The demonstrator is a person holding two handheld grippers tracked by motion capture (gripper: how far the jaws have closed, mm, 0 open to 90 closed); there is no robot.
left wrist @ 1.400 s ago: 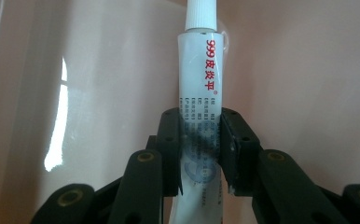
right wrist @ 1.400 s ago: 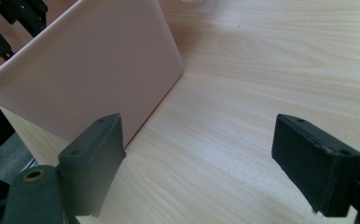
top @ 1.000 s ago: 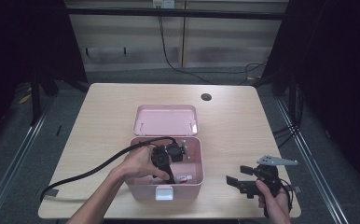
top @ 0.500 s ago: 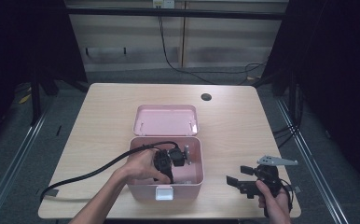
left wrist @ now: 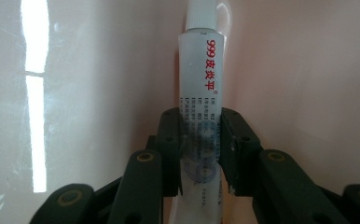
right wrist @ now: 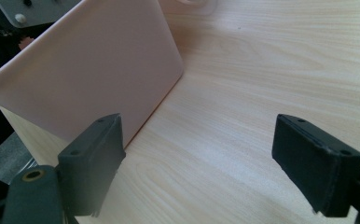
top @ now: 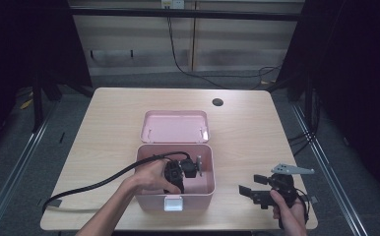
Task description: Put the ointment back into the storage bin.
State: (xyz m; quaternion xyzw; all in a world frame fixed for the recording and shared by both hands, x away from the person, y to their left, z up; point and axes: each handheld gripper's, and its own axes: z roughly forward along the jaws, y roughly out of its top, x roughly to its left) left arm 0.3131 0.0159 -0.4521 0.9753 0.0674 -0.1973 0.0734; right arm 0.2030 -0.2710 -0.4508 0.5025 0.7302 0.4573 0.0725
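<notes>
Reaching lower into the pink box (top: 175, 169) at lower centre of the high view, the left gripper (top: 180, 173) is now sitting slightly nearer the box's front wall than a second ago, which suggests the tube is being set down inside. The right gripper (top: 258, 188) is staying parked at lower right over the pale wooden table (top: 104, 123), with dark floor and trailing cables surrounding it. In the left gripper view, its jaws are clamping a white tube (left wrist: 201, 93) with red lettering, standing at centre against glossy pink walls. In the right gripper view, the jaws are standing wide and empty, the box's outer wall (right wrist: 99, 70) filling the upper left.
</notes>
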